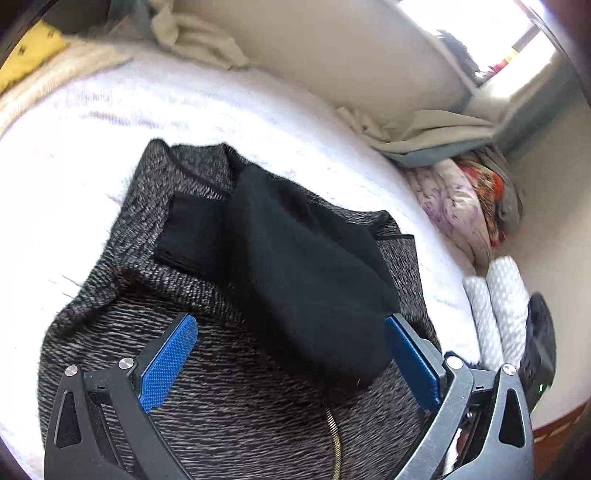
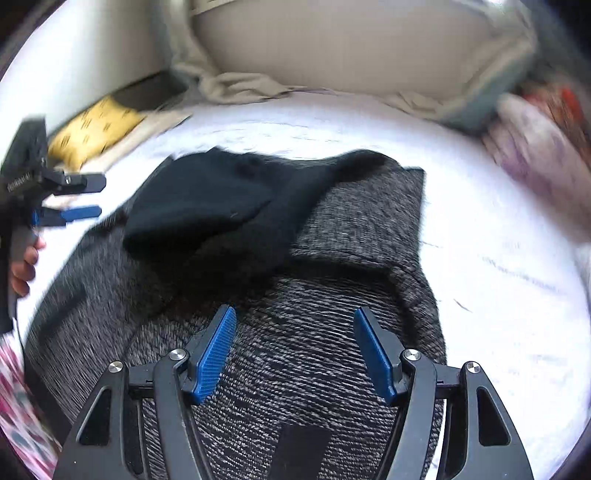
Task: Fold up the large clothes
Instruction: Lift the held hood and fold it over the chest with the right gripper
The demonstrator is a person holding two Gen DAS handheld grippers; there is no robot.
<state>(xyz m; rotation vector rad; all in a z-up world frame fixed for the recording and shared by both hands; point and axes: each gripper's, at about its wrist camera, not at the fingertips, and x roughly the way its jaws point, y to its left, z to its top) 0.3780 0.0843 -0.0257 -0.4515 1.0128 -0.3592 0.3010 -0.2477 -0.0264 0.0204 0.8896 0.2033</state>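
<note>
While held over a bed, both tools angled downward at a grey marled knit jacket spread on a white sheet. Left gripper with jaws wide apart and nothing clamped, blue pads hanging above the knit, one to either side of a gold zipper running down the jacket directly beneath the tool. Straight ahead of those jaws, a black fabric piece lying on top of the jacket, its near end reaching between the two fingertips; whether lining, hood or separate garment, impossible to tell. Right gripper likewise parted, moderately wide, empty, pads clear of the cloth, poised over the near part of the jacket with a folded grey panel ahead and to its right and the black piece ahead and to its left. Small black rectangular patch on the knit just below the right tool's jaws. From the right wrist view, left gripper far off to the left beyond the jacket's edge, gripped by a bare hand, fingers curled round the handle. Beyond the jacket, past the sheet: a yellow patterned cushion ahead-left of the right tool, crumpled cream cloth against the wall, a floral bundle ahead-right of the left tool. Right view blurred, especially toward the edges.
</note>
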